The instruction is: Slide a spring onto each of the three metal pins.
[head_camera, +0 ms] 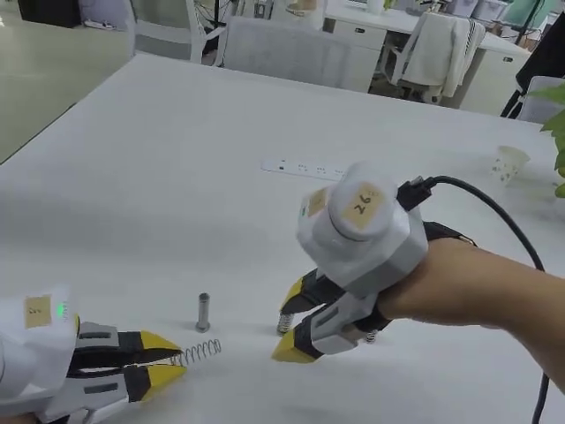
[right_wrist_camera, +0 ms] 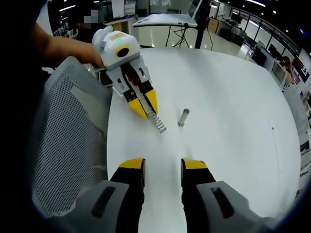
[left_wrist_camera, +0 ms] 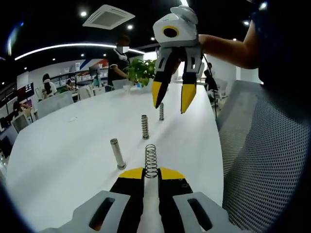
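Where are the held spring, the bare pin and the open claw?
spring (left_wrist_camera: 151, 160): left gripper view, middle coils.
bare pin (left_wrist_camera: 117, 154): left gripper view, shaft.
right claw (right_wrist_camera: 163, 166): right gripper view, between tips.

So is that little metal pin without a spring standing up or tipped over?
Standing up. The pin rises straight from the table, base down, round top up.

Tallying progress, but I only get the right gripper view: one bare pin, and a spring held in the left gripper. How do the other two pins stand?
Observer: In the left gripper view, beyond the bare pin, the nearer pin and the farther pin are both already sprung.
Operator: And where is my right gripper against those two?
Observer: The right gripper hangs open above them, tips pointing down, holding nothing.
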Tool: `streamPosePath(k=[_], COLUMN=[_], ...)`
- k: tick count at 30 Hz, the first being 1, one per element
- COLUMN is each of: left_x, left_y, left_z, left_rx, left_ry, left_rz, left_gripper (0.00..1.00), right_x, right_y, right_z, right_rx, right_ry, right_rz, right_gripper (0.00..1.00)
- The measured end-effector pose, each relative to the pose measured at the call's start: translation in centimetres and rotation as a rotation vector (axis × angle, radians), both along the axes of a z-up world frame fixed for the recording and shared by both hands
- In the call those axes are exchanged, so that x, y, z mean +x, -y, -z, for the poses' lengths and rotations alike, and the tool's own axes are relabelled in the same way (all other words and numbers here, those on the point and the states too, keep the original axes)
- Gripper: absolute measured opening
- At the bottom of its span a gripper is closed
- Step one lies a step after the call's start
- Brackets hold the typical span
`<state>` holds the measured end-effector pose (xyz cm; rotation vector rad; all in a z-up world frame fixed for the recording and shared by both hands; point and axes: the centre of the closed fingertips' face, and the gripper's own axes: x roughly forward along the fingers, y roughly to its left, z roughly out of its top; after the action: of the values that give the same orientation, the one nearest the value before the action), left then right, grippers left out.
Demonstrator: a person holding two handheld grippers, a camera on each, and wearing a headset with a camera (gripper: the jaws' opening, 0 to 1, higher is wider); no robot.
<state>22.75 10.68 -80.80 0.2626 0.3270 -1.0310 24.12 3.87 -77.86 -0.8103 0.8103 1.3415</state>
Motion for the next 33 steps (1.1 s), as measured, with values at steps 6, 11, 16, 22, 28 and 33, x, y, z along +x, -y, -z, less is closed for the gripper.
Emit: streamPosePath(k=[6,11,16,22,28,33], left_x=[-0.3,-0.5,-0.7,-0.7,-0.6,-0.7], left_y=[1.6,2.7,3.5,4.0,4.4,4.6], left_z=[-2.1,-3.4,-4.3,-4.9,-5.3,-5.6], left_rx=[-0.029,-0.041,-0.045,-0.052,-0.061,-0.069], left_ry=[0.039,0.068,0.089,0.104,0.115,0.120], left_rz=[0.052,0.092,0.119,0.135,0.140,0.146], left_gripper=[0.02,0.02,0.02,0.02,0.02,0.02], right_x=[-0.3,-0.5,-0.7,-1.1,-1.3,-1.5], right_y=[-0.3,-0.5,-0.7,-1.0,-1.2,-1.3], right_z=[0.0,-0.2,-0.2,-0.2,-0.2,-0.2], right_rx=[-0.001,0.001,0.004,0.008,0.008,0.007], right_ry=[-0.001,0.003,0.003,-0.002,-0.003,-0.005], right_rz=[-0.014,-0.029,-0.045,-0.061,-0.074,-0.082], right_gripper=[0.27,0.26,0.25,0.23,0.22,0.21])
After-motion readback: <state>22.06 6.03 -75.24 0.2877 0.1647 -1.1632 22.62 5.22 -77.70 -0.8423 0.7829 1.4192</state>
